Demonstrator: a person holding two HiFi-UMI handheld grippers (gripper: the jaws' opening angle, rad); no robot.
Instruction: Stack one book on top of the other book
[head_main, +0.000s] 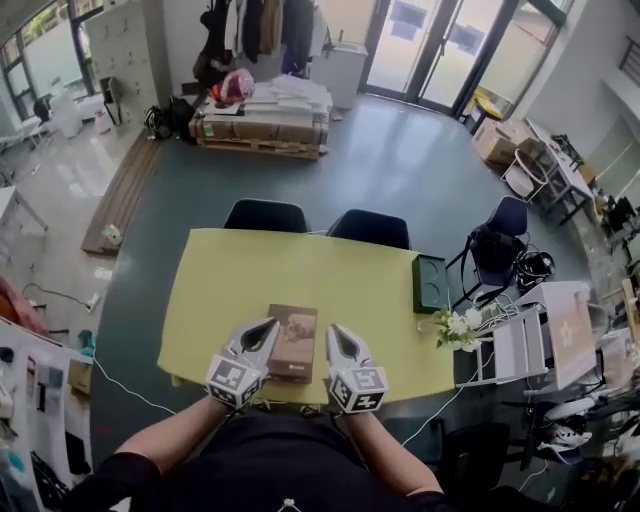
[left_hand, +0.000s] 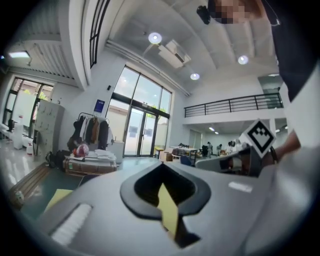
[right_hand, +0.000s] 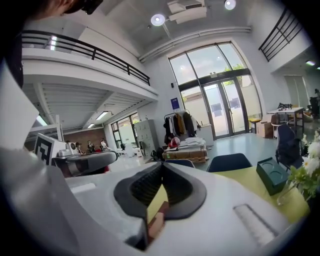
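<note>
A brown book (head_main: 293, 342) lies flat near the front edge of the yellow table (head_main: 330, 275). I cannot tell whether a second book lies under it. My left gripper (head_main: 268, 326) hangs above the table at the book's left side, its jaws shut and empty. At the book's right side my right gripper (head_main: 335, 333) hangs just as shut and empty. In the left gripper view the left gripper (left_hand: 161, 167) points out level over the room. In the right gripper view, a sliver of the brown book (right_hand: 156, 226) shows below the closed tips of the right gripper (right_hand: 161, 167).
A dark green box (head_main: 431, 283) sits at the table's right edge, with white flowers (head_main: 458, 328) just in front of it. Two dark chairs (head_main: 266, 214) stand at the far side. A cluttered side table (head_main: 545, 335) is to the right.
</note>
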